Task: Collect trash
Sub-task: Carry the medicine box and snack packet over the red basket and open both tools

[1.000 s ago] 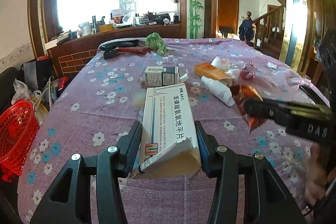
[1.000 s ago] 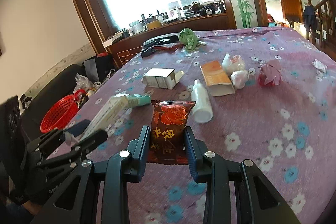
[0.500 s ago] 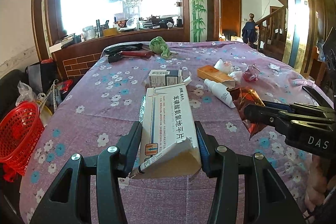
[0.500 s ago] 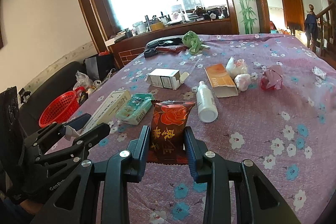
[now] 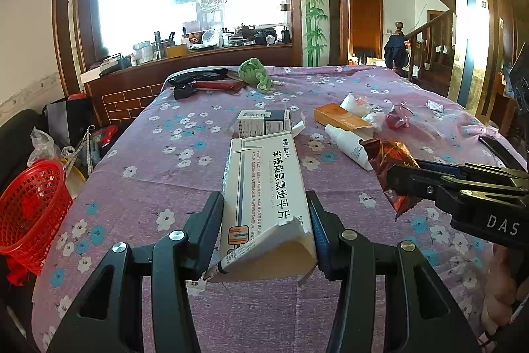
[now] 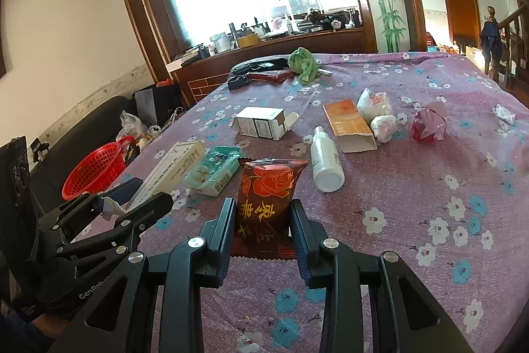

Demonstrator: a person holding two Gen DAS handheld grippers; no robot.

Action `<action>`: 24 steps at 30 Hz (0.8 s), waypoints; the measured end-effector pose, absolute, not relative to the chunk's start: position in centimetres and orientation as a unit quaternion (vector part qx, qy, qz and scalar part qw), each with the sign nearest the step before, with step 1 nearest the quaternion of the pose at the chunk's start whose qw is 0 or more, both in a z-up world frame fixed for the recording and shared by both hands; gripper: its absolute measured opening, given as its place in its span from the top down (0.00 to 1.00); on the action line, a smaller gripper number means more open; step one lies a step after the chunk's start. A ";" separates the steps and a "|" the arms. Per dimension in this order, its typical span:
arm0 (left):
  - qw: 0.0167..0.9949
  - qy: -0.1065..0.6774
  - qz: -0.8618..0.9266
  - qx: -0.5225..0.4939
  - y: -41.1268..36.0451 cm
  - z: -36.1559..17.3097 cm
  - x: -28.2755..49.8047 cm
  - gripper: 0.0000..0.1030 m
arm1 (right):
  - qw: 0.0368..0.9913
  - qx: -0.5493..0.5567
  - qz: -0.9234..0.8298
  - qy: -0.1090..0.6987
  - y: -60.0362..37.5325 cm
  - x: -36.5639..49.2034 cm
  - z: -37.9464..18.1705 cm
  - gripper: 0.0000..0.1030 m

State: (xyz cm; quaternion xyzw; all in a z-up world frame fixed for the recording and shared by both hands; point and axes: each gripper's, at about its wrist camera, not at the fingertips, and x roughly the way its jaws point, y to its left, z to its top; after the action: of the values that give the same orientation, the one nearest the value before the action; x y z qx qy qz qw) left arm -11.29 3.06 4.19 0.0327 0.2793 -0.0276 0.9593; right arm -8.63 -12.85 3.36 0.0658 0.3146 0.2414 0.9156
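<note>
My left gripper (image 5: 264,214) is shut on a long white medicine box (image 5: 264,187) with a torn near end, held above the purple flowered tablecloth (image 5: 158,174). In the right wrist view the same box (image 6: 172,167) sticks out of the left gripper (image 6: 135,191) at the left. My right gripper (image 6: 263,217) is shut on a dark red snack packet (image 6: 266,191) printed with a rose. That packet (image 5: 390,167) also shows in the left wrist view, clamped by the right gripper (image 5: 401,176).
On the cloth lie a small open white box (image 6: 263,123), a white bottle (image 6: 325,161), an orange carton (image 6: 348,124), crumpled white wrappers (image 6: 377,113), a red wrapper (image 6: 428,123), a teal pack (image 6: 215,169) and a green cloth (image 6: 302,63). A red basket (image 5: 28,214) stands beside the table's left edge.
Both cameras tilted slightly, so the table sits lower in view. Both grips are unchanged; the teal pack now shows beside the box in the right wrist view.
</note>
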 end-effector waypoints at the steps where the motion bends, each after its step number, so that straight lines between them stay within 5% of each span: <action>1: 0.959 0.279 -0.027 0.033 3.1 4.2 -11.2 0.53 | 0.916 0.066 0.241 0.315 -12.8 -8.6 3.3 0.66; 24: 0.967 0.252 0.021 0.004 7.3 7.0 -13.2 0.53 | 0.910 0.060 0.243 0.330 -10.5 -10.0 5.6 0.66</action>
State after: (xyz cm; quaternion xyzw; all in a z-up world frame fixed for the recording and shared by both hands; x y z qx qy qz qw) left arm -13.17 7.29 7.01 0.0040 0.2524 0.0206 0.9674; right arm -10.00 -10.54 5.61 0.0597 0.3296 0.2433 0.9103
